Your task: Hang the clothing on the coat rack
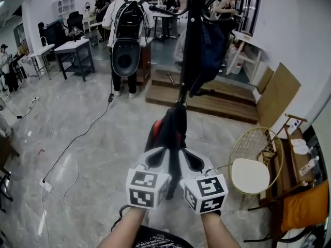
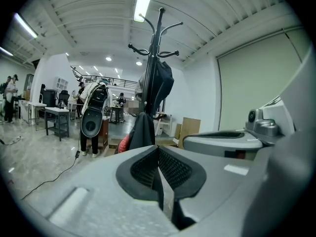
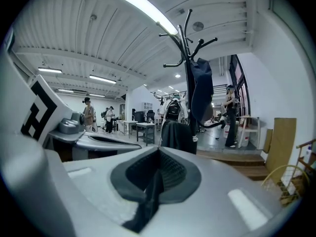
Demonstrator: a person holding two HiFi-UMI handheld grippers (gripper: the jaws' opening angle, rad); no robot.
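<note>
Closest in, the left gripper (image 1: 164,151) (image 2: 158,148) is held side by side with its partner, and its fingers are pressed together on a thin fold of cloth. Well beyond those fingers and to their left, a person (image 1: 127,32) with a backpack stands facing away on the pale floor (image 1: 77,154). The black garment (image 1: 173,125) (image 2: 142,130) (image 3: 177,135), with a red patch on its left side, bunches up just past both sets of fingertips. It is held between the two grippers and is on no hook. The right gripper (image 1: 181,150) (image 3: 159,150) has its fingers clamped shut on a dark strip of the same garment, which trails back from between them. Straight ahead of the fingertips and slightly right stands the coat rack (image 1: 194,35) (image 2: 157,33) (image 3: 185,38), where a dark blue coat (image 1: 208,50) (image 2: 162,83) (image 3: 201,88) hangs. Right of the right fingers stands a wire chair (image 1: 251,175).
</note>
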